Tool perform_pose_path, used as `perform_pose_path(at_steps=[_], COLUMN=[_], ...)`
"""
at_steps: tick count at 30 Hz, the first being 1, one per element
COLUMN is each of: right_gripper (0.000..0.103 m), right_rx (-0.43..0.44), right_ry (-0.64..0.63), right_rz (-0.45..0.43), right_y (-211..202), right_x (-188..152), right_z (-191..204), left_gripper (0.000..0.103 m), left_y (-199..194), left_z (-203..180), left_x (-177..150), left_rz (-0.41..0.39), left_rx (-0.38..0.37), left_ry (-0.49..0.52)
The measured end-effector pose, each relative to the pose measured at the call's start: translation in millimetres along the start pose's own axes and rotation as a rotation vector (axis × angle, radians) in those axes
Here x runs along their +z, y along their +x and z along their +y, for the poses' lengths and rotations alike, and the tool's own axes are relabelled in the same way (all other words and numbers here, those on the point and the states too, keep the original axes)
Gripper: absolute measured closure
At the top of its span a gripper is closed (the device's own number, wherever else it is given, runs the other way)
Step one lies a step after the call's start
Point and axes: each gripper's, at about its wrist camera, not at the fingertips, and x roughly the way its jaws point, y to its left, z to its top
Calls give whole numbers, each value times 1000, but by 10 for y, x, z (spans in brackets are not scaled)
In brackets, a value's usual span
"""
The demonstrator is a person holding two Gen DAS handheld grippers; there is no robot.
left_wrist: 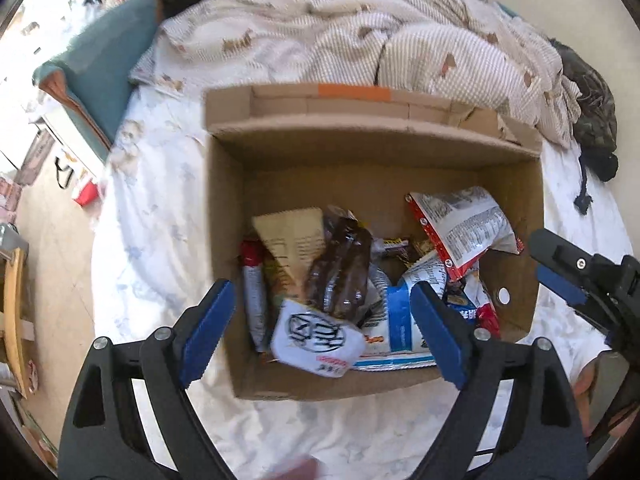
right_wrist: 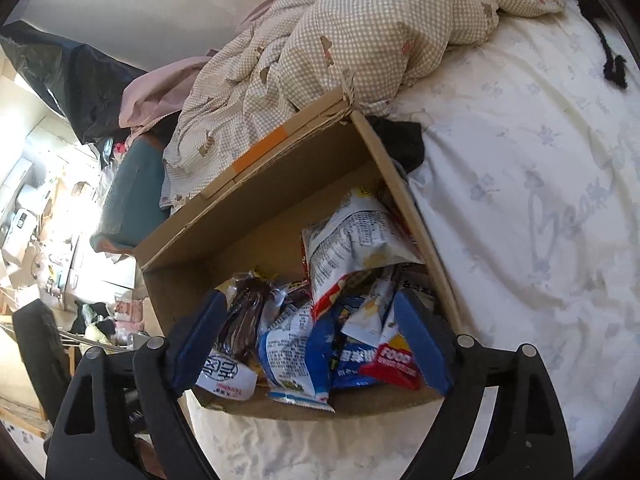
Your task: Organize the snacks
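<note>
- An open cardboard box sits on a white floral bedsheet, its far flap marked by a strip of orange tape.
- The snacks lie heaped in the near half of the box; the far half of its floor is bare cardboard.
- A dark brown glossy packet lies slanted on top of the pile, beside a tan wedge-shaped pack on its left.
- A white pouch with a round black emblem leans against the near wall; it looks slightly lifted, though motion blur makes that uncertain.
- A red-edged white bag is propped toward the right wall, above a blue and white packet.
- The left gripper hovers over the near edge of the box, its blue-padded fingers spread wide and holding nothing.
- The right gripper hangs over the same pile from the right, likewise spread apart and empty; a red label reading "FOOD" lies between its fingers.
- A rumpled checked duvet is piled behind the box, with a teal pillow to the left.
</note>
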Motion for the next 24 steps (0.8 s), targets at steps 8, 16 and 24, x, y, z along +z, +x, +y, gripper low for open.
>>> perform_pose_path(at_steps=[8, 16, 24], right_gripper=[10, 1, 0], right_rx=[-27, -45, -107], right_ry=[-127, -230, -315], right_rz=[-130, -228, -285], right_y=[-520, -943, -1177], right_x=[-358, -859, -1281], right_z=[235, 329, 408], left_gripper=[13, 0, 0], left_y=[-509, -906, -1255], left_z=[227, 573, 741], left_x=[-213, -663, -1170], left_rz=[-137, -243, -336], left_rx=[18, 16, 49], left_ry=[-37, -93, -95])
